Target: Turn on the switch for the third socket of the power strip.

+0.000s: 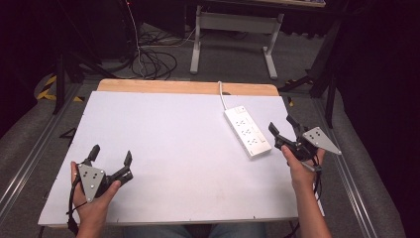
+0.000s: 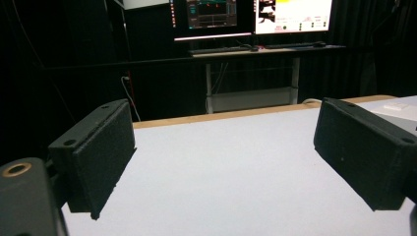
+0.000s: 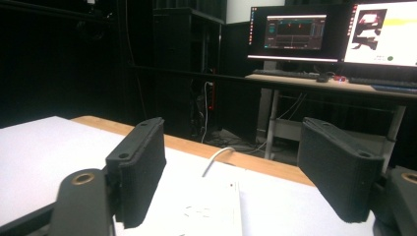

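While two tongs gape, one power strip lies on the table.

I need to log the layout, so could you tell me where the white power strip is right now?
In the high view, the white power strip lies on the right part of the white table, its cord running toward the far wooden edge, just left of the open right gripper.

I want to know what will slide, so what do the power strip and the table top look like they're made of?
Power strip: likely hard plastic, smooth white moulded shell. Table top: a matte white sheet with no glare, seemingly laid over wood, going by the tan far edge.
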Demonstrator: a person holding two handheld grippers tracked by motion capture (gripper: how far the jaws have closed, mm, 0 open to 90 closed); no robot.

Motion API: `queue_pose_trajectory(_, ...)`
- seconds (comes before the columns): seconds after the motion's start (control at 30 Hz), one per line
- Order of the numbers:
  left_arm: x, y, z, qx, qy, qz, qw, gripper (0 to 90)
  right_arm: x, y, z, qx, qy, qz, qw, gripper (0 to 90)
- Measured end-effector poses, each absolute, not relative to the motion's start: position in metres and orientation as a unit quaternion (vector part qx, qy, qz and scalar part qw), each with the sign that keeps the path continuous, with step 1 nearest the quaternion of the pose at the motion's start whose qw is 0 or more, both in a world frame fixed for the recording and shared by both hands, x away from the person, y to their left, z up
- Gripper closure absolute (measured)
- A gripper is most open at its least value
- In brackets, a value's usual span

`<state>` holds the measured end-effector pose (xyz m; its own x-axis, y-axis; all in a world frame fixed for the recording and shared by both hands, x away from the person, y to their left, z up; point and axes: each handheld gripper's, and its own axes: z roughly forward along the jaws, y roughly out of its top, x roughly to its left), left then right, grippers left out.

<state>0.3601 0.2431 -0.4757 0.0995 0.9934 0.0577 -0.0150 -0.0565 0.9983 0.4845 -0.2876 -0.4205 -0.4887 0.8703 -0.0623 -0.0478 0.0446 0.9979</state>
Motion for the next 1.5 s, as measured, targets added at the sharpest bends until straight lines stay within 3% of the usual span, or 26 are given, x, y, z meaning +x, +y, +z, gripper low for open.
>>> queue_pose_trajectory(0.33, 0.36, 0.244, -0.475, 0.535, 0.457, 0.491, 0.514, 9.1, 0.476, -0.293, -0.425, 0.327, 0.612, 0.606, 0.387, 20.8)
queue_pose_trajectory(0.73, 0.36, 0.245, -0.475, 0.532, 0.459, 0.492, 0.514, 9.1, 0.462, -0.296, -0.432, 0.322, 0.605, 0.609, 0.4, 2.8)
queue_pose_trajectory(1.5, 0.36, 0.246, -0.475, 0.529, 0.462, 0.491, 0.515, 7.8, 0.458, -0.297, -0.442, 0.301, 0.612, 0.624, 0.382, 0.0)
